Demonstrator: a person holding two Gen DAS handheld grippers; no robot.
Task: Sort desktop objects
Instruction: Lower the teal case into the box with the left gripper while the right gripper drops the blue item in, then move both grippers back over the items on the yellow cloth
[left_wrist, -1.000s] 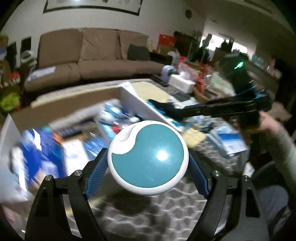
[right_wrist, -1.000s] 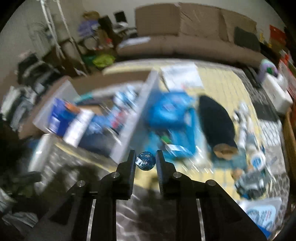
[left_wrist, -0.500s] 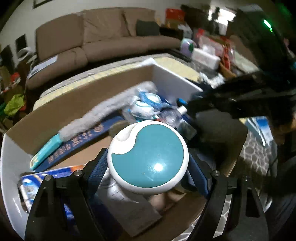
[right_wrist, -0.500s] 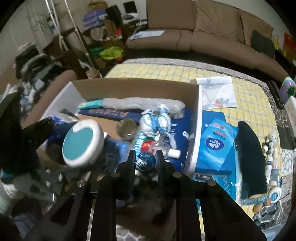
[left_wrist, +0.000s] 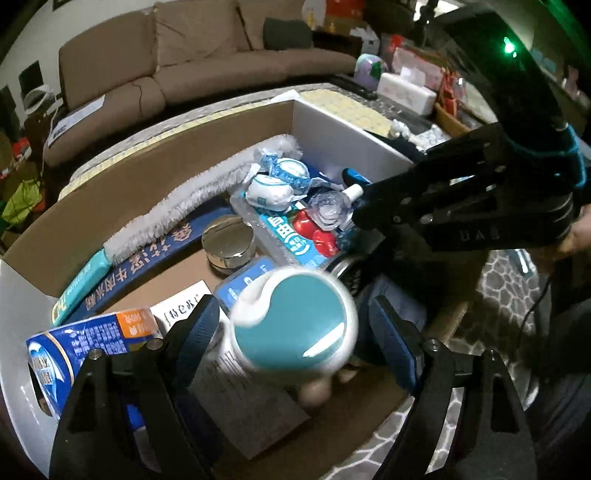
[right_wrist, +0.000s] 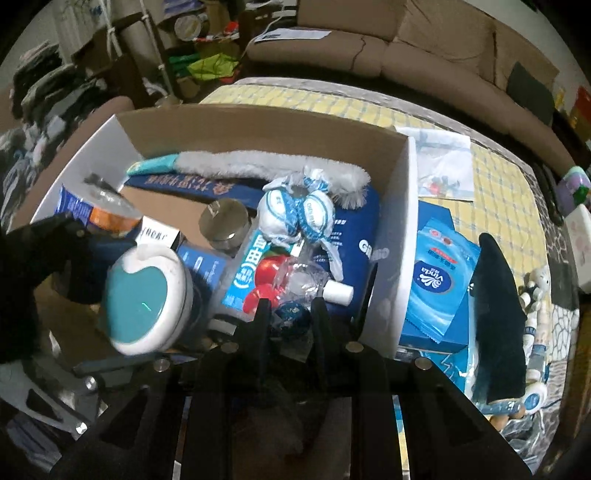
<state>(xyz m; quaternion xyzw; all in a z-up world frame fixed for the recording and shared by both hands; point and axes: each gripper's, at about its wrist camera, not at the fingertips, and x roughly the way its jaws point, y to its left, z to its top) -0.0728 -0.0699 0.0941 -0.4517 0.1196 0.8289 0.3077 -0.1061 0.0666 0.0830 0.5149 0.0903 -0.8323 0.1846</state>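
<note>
A round white container with a teal lid (left_wrist: 293, 325) is blurred and free between the spread fingers of my left gripper (left_wrist: 295, 328), over the open cardboard box (left_wrist: 155, 162). It also shows in the right wrist view (right_wrist: 147, 295), tilted inside the box. My right gripper (right_wrist: 290, 314) is shut on a small blue foil-wrapped ball (right_wrist: 291, 318) just over the box's near right corner. In the left wrist view the right gripper (left_wrist: 373, 206) reaches in from the right.
The box holds a grey fluffy duster (right_wrist: 273, 166), a metal tin (right_wrist: 223, 223), wrapped white balls (right_wrist: 299, 214), a clear bottle (right_wrist: 306, 277) and blue packets. Right of the box lie a Vinda wipes pack (right_wrist: 436, 280) and a dark brush (right_wrist: 495, 302). A brown sofa (left_wrist: 184, 55) stands behind.
My left gripper has opened and let go of the teal-lidded container, which is dropping into the box. My right gripper has moved lower over the box, still holding the blue ball.
</note>
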